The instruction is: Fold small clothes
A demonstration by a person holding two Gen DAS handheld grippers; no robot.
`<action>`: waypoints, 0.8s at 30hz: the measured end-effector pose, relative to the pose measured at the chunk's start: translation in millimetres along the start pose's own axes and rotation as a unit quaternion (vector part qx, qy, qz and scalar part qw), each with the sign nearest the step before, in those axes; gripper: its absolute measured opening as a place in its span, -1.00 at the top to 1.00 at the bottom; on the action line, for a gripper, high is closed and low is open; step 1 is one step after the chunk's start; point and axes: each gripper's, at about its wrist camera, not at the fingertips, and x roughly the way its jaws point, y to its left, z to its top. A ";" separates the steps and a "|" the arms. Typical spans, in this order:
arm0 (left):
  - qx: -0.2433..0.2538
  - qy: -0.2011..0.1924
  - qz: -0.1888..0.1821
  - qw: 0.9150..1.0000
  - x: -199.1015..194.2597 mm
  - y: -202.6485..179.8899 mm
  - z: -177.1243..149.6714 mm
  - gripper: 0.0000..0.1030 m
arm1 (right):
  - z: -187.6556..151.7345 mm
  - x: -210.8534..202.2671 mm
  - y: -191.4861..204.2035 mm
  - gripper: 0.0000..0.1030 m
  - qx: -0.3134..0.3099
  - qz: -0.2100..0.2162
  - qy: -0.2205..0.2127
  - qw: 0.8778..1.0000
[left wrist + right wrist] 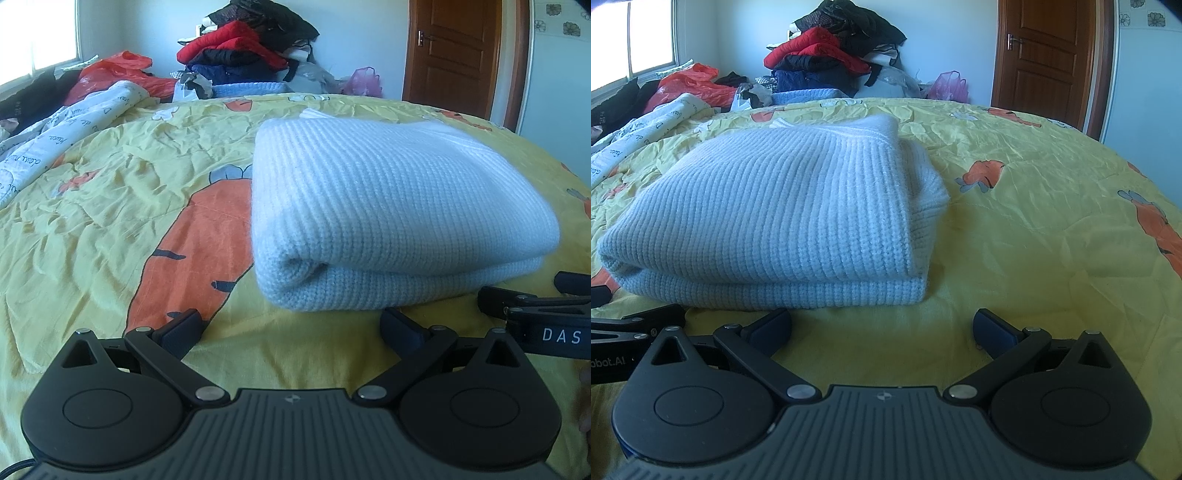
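Observation:
A pale blue knitted sweater (388,206) lies folded into a thick rectangle on the yellow bedspread (110,206). My left gripper (291,328) stands open just in front of its near left corner, with nothing between the fingers. In the right wrist view the same sweater (775,221) sits to the left, and my right gripper (882,328) is open on the bedspread (1034,221) in front of its near right corner, holding nothing. The right gripper's fingers (532,299) show at the right edge of the left wrist view, beside the sweater's front fold.
A heap of red, black and navy clothes (243,48) is piled at the far side of the bed. A white printed quilt (62,129) and orange plastic bag (114,74) lie at far left. A brown door (458,55) stands at far right.

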 end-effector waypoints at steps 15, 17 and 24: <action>-0.003 0.035 -0.014 0.999 -1.8 6.2 13.6 -1.00 | 3.0 -2.1 -0.2 -1.00 -0.007 -0.004 0.015 1.000; -0.005 0.025 -0.009 1.000 -11.1 6.0 14.9 -1.00 | 7.0 -5.1 -0.1 -0.99 -0.006 -0.001 0.032 0.999; -0.001 -0.010 -0.024 1.000 -49.9 -4.8 28.2 -1.00 | 11.8 -28.4 7.5 -0.99 -0.028 0.002 0.019 0.999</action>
